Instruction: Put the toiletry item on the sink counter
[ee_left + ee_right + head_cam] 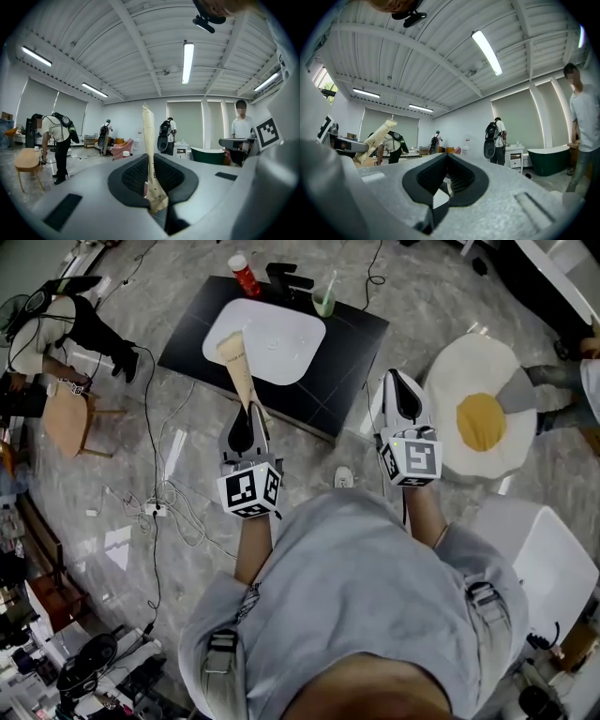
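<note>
A long beige tube (238, 364), the toiletry item, sticks out forward from my left gripper (247, 418), which is shut on its lower end. In the left gripper view the tube (148, 136) stands upright between the black pads (133, 176). It hangs in the air just short of the black sink counter (352, 343) with its white basin (281, 343). My right gripper (397, 382) is held level beside the counter's right corner, shut with nothing in it. In the right gripper view its jaws (446, 161) meet at the tip, and the tube (377, 136) shows at the left.
On the counter's far edge stand a red bottle (244, 275), a black faucet (287, 278) and a green cup (324, 303). An egg-shaped rug (480, 409) lies at the right, and a white box (544, 554) below it. A wooden chair (61, 418), cables (159, 493) and people are at the left.
</note>
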`<state>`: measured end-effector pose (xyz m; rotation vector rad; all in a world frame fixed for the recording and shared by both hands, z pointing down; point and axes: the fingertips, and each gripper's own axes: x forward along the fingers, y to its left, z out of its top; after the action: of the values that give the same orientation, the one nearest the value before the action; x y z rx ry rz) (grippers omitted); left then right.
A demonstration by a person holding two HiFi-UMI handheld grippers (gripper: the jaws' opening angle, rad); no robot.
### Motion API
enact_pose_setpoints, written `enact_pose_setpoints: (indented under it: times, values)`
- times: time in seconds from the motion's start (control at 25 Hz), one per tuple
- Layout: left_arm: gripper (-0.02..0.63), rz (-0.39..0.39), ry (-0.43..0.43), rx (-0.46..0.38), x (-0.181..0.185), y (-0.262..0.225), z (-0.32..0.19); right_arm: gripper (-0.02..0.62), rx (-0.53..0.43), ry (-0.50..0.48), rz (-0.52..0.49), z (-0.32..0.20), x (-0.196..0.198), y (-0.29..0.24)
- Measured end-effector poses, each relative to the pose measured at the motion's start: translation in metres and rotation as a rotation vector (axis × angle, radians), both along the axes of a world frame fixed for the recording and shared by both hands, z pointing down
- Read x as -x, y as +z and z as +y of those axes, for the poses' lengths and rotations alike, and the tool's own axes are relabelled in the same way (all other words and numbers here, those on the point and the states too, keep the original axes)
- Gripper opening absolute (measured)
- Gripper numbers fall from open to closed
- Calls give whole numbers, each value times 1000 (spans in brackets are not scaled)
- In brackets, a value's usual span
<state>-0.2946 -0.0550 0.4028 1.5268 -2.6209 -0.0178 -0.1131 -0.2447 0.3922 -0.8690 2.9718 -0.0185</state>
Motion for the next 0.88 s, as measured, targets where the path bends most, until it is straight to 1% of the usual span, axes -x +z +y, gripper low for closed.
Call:
enact_pose_setpoints:
  times: [0.12,0.2,0.44,0.56,0.88]
  values:
    - [34,-5,48,12,-4,-2,-27,5,-5,25,-8,-21,-5,-3]
    - [33,-9,86,23,-9,-2,-42,5,16,62,-14,-32,-13,-2]
    - [34,-5,190,45,-12,1,-78,5,50,135,-12,-44,-25,10]
    - [33,3,245,42,-8,4,-94,5,67,178,-5,-47,-24,17]
    - [34,26,394,43,13,13,-121,5,54,288,-16,-43,-8,13]
